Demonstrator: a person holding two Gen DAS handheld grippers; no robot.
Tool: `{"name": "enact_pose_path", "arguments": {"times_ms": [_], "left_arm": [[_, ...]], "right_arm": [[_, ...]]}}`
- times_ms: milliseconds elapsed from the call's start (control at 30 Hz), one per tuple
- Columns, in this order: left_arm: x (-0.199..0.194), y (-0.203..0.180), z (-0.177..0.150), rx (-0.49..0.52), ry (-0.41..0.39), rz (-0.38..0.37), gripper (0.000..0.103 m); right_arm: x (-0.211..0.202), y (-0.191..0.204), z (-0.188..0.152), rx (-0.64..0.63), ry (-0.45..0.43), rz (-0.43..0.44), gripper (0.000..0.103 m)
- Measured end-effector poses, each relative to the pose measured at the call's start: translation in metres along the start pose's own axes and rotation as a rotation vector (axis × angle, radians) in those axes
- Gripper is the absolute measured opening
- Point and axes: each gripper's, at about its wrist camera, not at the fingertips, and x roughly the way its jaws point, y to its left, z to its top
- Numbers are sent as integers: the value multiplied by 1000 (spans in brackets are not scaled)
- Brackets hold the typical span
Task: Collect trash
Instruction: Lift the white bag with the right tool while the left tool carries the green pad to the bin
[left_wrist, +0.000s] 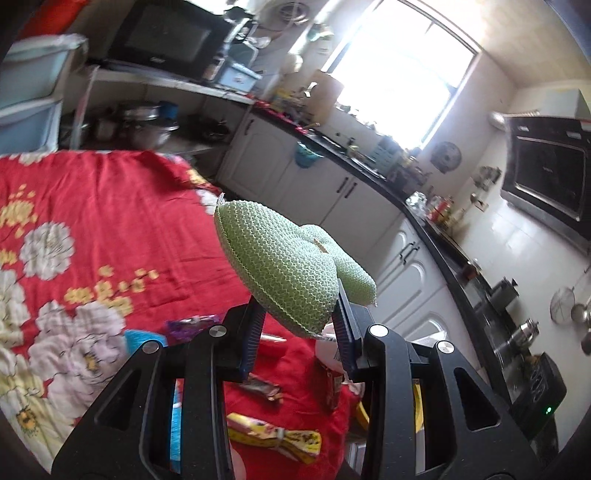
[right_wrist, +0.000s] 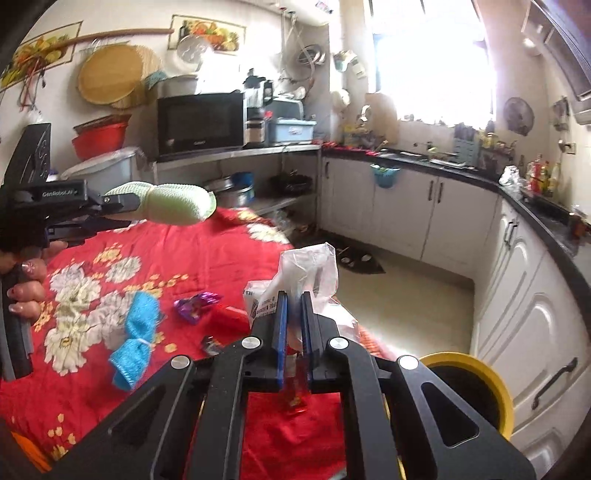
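Note:
My left gripper (left_wrist: 300, 323) is shut on a green foam net (left_wrist: 280, 266) and holds it above the red flowered tablecloth (left_wrist: 110, 192). In the right wrist view the left gripper (right_wrist: 127, 206) shows at the far left with the green foam net (right_wrist: 173, 203). My right gripper (right_wrist: 294, 325) is shut on a clear plastic wrapper (right_wrist: 306, 273), lifted over the table's right end. On the cloth lie a blue foam net (right_wrist: 136, 328), a purple wrapper (right_wrist: 195, 304), a red packet (right_wrist: 229, 319) and a yellow wrapper (left_wrist: 273, 435).
A yellow-rimmed bin (right_wrist: 476, 391) stands on the floor just right of the table. White cabinets (right_wrist: 461, 214) with a black counter run along the right. A microwave (right_wrist: 201, 123) sits on a shelf behind the table. A brown wrapper (left_wrist: 264, 387) lies near the left gripper.

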Motion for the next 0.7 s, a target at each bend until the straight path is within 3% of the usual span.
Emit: {"name": "enact_pose_path", "arguments": {"times_ms": [400, 700], "left_arm": [[33, -60, -6, 94, 36, -88, 28], [64, -107, -16, 176, 76, -144, 28]], "right_arm": [[-36, -65, 6, 134, -76, -61, 7], [-61, -100, 1, 169, -101, -163, 7]]}}
